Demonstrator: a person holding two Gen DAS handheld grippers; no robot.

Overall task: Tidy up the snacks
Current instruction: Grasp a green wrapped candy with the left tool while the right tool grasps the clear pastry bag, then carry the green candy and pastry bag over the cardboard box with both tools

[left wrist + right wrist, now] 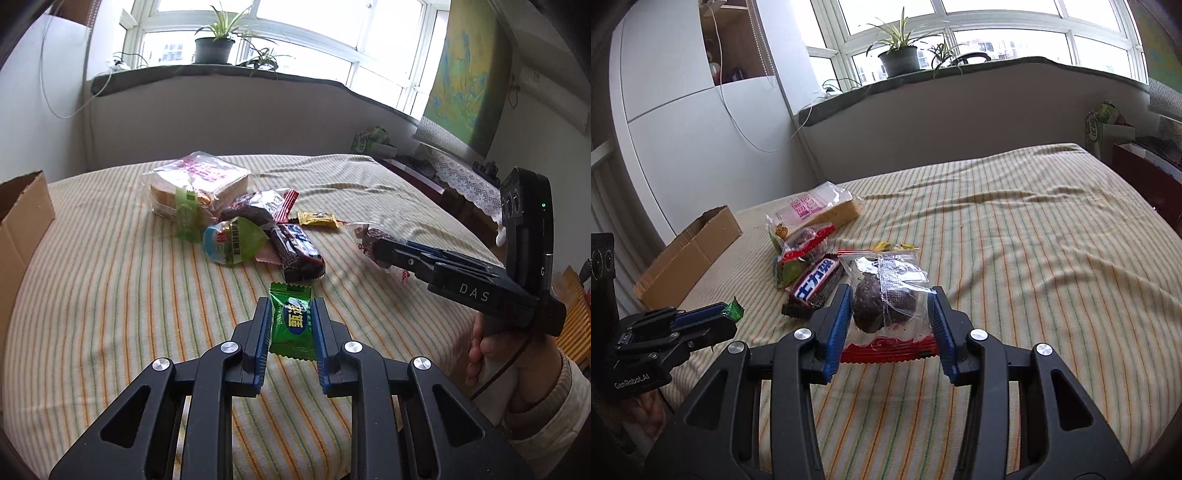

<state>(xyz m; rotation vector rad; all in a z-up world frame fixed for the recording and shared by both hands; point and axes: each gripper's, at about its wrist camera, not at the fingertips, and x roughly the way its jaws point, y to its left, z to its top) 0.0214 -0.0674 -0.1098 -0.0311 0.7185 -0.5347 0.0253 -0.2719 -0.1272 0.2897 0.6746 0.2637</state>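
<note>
Left gripper [290,323] jaws pinching green candy [291,321], lifted above bed [110,277]. Right gripper [890,317] jaws clamped on clear-wrapped dark cake [886,295]. Cardboard box [690,254] far left. Risk: slick wrapper slipping loose mid-carry.

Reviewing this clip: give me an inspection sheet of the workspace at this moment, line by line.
Surface: striped cloth, wrinkled toward the far side.
Job's things: green candy in the left gripper; clear packet with a dark cake in the right gripper; sandwich pack, blue-labelled chocolate bar, yellow candy and other wrapped snacks piled mid-cloth; cardboard box open at the left edge.
Clutter: nothing seen.
Grippers: left gripper shut on the green candy; right gripper shut on the clear packet.
Cables: white cable hanging down the wall.
Surroundings: potted plant on the windowsill; wall map at right.
</note>
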